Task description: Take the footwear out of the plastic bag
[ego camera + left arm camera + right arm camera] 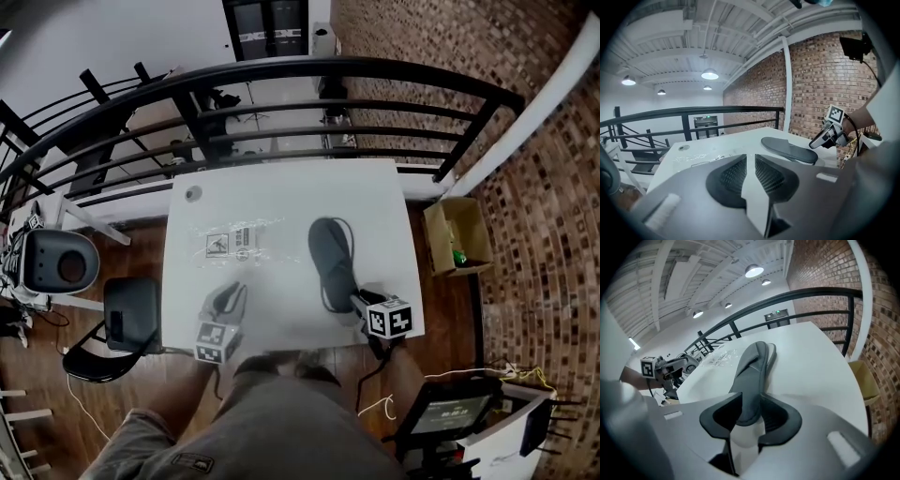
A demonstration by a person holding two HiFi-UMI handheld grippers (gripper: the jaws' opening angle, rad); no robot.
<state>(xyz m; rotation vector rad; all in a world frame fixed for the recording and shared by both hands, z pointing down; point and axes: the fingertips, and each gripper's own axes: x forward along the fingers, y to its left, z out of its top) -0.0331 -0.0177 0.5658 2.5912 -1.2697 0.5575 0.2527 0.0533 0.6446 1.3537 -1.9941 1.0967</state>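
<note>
Your right gripper point(357, 302) grasps the heel of the footwear point(330, 261), which lies on the counter point(281, 187) beside the flat plastic bag point(234, 240). Your left gripper point(228, 298) is empty, its jaws barely parted. Removal looks finished; letting go seems next.

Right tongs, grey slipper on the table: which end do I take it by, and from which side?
Take the grey slipper by its narrow near end, coming in from the near edge of the table along the slipper's length. It lies pointing away from you, and the near end is thin and slim enough to fit between the jaws. The right tongs sit there, closed on that end.
</note>
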